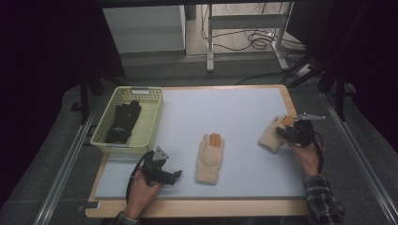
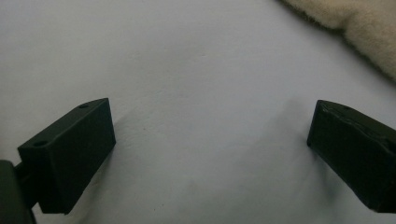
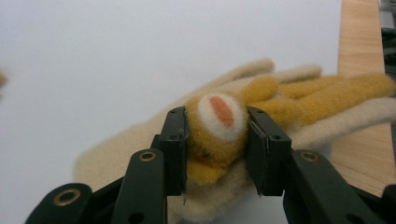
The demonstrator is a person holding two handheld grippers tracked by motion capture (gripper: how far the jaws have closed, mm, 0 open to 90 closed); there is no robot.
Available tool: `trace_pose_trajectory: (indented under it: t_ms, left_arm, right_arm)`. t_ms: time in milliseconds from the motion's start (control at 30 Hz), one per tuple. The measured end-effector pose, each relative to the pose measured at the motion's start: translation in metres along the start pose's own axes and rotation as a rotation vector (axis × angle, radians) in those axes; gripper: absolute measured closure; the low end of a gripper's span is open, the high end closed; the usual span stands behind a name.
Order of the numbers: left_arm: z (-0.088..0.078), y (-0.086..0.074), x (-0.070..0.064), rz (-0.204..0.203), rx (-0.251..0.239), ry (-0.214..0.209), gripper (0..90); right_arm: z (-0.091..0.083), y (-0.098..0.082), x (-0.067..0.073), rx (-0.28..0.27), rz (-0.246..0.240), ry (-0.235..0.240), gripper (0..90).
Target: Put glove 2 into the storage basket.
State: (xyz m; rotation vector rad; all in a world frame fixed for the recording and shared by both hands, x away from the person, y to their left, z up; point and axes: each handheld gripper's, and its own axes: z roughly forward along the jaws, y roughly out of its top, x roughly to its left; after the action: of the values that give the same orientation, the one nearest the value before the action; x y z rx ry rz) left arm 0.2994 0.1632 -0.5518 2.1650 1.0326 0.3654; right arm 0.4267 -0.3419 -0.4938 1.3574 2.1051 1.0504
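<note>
The work looks like gathering gloves into the yellow basket (image 1: 152,123) at the table's (image 1: 244,112) far left corner, and it seems roughly a third done: one black glove (image 1: 123,123) already lies inside, while two cream gloves are on the pale mat. The right gripper (image 3: 216,140) has its jaws clamped on the mustard-coloured plush patch of the cream glove (image 3: 289,102) near the table's right edge; in the right gripper view the pads press into that patch from both sides, the glove's fingers pointing off toward the wooden edge. The second cream glove (image 1: 210,159) lies flat near the middle of the table, toward the near edge, untouched. The left gripper (image 1: 162,169) rests near the near left corner, just in front of the basket, its jaws standing wide apart with only bare mat between them and a fuzzy cream rim (image 2: 355,28) at the corner of its own view. Whether the held glove has left the mat is hard to judge, and the black glove's details are lost in the basket's shadow.
</note>
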Motion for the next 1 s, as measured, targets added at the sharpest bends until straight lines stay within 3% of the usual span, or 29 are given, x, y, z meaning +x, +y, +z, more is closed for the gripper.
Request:
trace_pose_trajectory:
  t_ms: [233, 533, 567, 600, 633, 967, 1000]
  left_arm:
    - [0.0, 0.0, 0.0, 0.001, 0.001, 0.0, 1.2]
    - [0.0, 0.0, 0.0, 0.0, 0.001, 0.0, 1.2]
    - [0.0, 0.0, 0.0, 0.0, 0.001, 0.0, 1.2]
    - [0.0, 0.0, 0.0, 0.0, 0.001, 0.0, 1.2]
    - [0.0, 0.0, 0.0, 0.0, 0.001, 0.0, 1.2]
    - [0.0, 0.0, 0.0, 0.0, -0.001, 0.001, 1.2]
    - [0.0, 0.0, 0.0, 0.0, -0.001, 0.001, 1.2]
  right_arm:
    - [-0.019, 0.006, 0.022, -0.041, -0.025, 0.056, 61.3]
    - [-0.031, 0.011, 0.057, -0.068, -0.051, 0.153, 61.2]
    - [-0.033, 0.013, 0.069, -0.078, -0.059, 0.186, 61.1]
    - [-0.033, 0.013, 0.069, -0.078, -0.059, 0.186, 61.1]
    - [-0.035, 0.014, 0.08, -0.085, -0.068, 0.214, 61.1]
    - [-0.029, 0.014, 0.143, -0.084, -0.123, 0.385, 60.9]
    - [-0.029, 0.014, 0.143, -0.084, -0.123, 0.385, 60.9]
